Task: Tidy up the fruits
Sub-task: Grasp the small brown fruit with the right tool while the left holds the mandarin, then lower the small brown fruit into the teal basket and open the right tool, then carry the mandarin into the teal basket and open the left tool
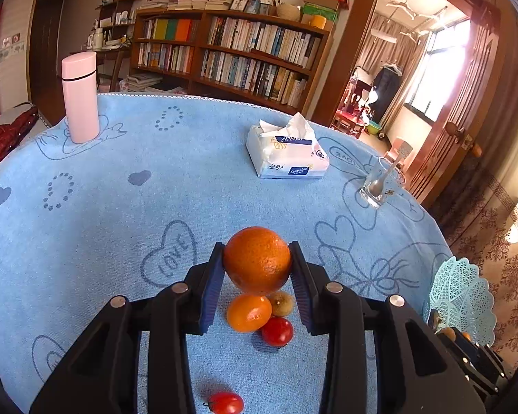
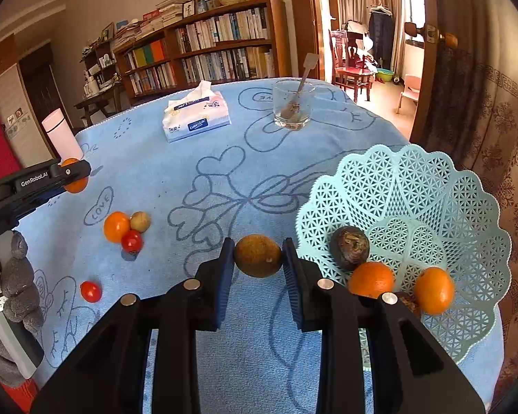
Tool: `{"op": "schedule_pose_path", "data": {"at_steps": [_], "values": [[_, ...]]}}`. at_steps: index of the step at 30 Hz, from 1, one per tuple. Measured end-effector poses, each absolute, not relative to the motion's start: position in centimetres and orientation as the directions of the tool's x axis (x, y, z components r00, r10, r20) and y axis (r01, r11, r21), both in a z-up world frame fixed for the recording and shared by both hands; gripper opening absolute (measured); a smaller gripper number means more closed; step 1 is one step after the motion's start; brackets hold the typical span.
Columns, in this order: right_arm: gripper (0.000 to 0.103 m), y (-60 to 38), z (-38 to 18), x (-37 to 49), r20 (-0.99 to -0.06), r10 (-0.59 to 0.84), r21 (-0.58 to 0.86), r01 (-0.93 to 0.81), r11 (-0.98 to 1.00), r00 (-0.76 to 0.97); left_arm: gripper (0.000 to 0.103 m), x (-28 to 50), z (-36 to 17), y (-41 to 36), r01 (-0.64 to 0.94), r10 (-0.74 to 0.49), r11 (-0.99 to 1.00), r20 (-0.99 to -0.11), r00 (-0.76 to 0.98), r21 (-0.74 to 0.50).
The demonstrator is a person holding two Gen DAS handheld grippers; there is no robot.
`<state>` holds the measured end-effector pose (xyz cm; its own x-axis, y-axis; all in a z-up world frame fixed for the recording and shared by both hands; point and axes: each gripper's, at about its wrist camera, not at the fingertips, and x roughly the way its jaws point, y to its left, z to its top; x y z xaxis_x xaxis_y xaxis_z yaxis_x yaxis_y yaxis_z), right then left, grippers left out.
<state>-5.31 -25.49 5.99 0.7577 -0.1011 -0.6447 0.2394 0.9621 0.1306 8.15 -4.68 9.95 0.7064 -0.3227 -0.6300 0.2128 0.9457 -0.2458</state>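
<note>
In the left wrist view we lose the lower tomato (image 1: 225, 403) at the bottom edge. The right claw (image 2: 258, 258) hides part of a dark fruit (image 2: 406, 302) in the basket (image 2: 431, 186), and we cannot identify it.

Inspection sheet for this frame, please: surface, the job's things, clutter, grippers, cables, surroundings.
Surface: round table under a light blue towel cloth with heart drawings.
Job's things: pale turquoise lattice plastic basket holds two oranges and a dark brown fruit; small orange citrus, tan round fruit and two red cherry tomatoes lie loose.
Clutter: pink insulated bottle, soft tissue pack, clear glass with spoon.
Grippers: left gripper shut on large orange; right gripper shut on brown-green round fruit.
Cables: nothing seen.
Surroundings: wooden bookshelf, open doorway.
</note>
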Motion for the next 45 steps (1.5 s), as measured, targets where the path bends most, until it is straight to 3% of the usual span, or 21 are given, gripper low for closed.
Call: {"op": "schedule_pose_path", "data": {"at_steps": [19,24,34,38,45], "values": [[0.029,-35.0,5.6,-8.3,-0.656,-0.253,0.202,0.490,0.848,0.711,0.037,6.7,10.5,-6.9,0.288,-0.357,0.934,-0.619,0.699,-0.213],[0.038,-36.0,5.7,-9.0,-0.654,-0.265,0.228,0.519,0.824,0.709,0.037,6.3,10.6,-7.6,0.312,-0.368,0.929,-0.617,0.696,-0.202],[0.039,-36.2,5.9,-10.6,-0.633,-0.284,0.246,0.535,0.808,0.720,0.037,5.2,10.9,-8.8,0.349,-0.384,0.919,-0.606,0.697,-0.181],[0.048,-36.2,6.3,-11.4,-0.605,-0.323,0.234,0.551,0.801,0.728,0.037,4.5,11.0,-9.6,0.366,-0.385,0.917,-0.603,0.699,-0.161],[0.053,-36.6,6.5,-12.4,-0.572,-0.353,0.220,0.553,0.803,0.740,0.037,3.0,10.2,-12.0,0.407,-0.392,0.905,-0.620,0.680,-0.126]]}}
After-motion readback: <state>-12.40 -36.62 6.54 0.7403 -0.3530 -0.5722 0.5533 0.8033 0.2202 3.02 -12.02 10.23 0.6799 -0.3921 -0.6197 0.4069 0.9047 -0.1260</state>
